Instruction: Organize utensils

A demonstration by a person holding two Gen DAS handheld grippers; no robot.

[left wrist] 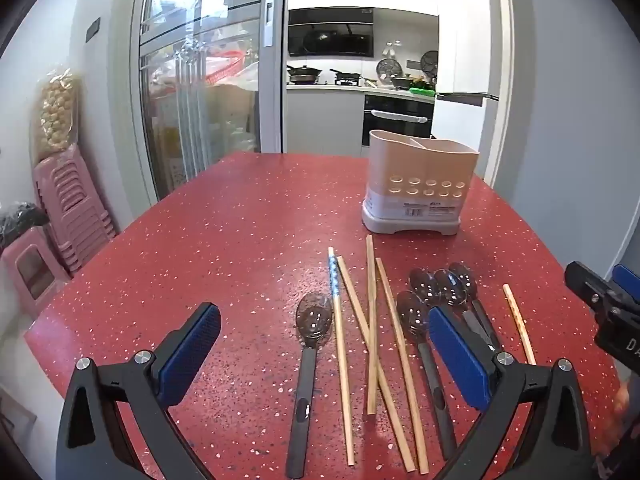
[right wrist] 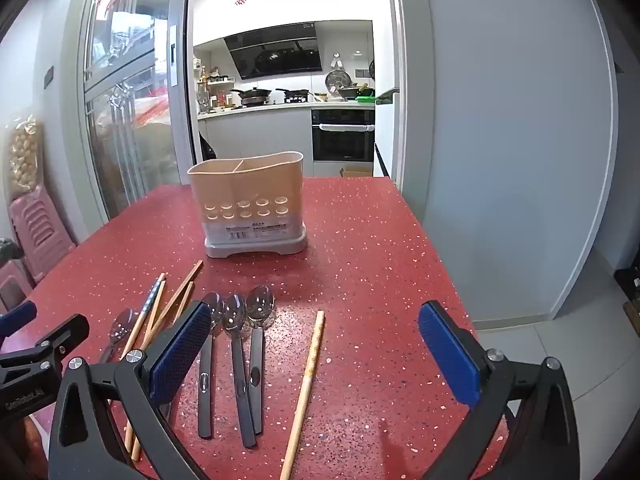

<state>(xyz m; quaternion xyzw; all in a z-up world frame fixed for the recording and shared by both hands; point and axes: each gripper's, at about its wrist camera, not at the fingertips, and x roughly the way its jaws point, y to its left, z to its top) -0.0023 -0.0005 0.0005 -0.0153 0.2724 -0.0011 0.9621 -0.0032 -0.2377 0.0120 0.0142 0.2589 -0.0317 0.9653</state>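
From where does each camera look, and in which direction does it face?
Left wrist view: sits on the left gripper, faces forward over the red table; its open blue fingers show, the right gripper at the edge.
Right wrist view: sits on the right gripper, same direction; open fingers show.
Shared: utensil holder, spoons, chopsticks.

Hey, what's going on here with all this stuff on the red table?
A person holding two grippers is about to sort utensils. The left gripper and right gripper are both open and empty, above the red table. Several chopsticks and dark-handled spoons lie loose on it, with one chopstick lying apart on the right. The beige utensil holder stands behind them; nothing sticks out of its top.
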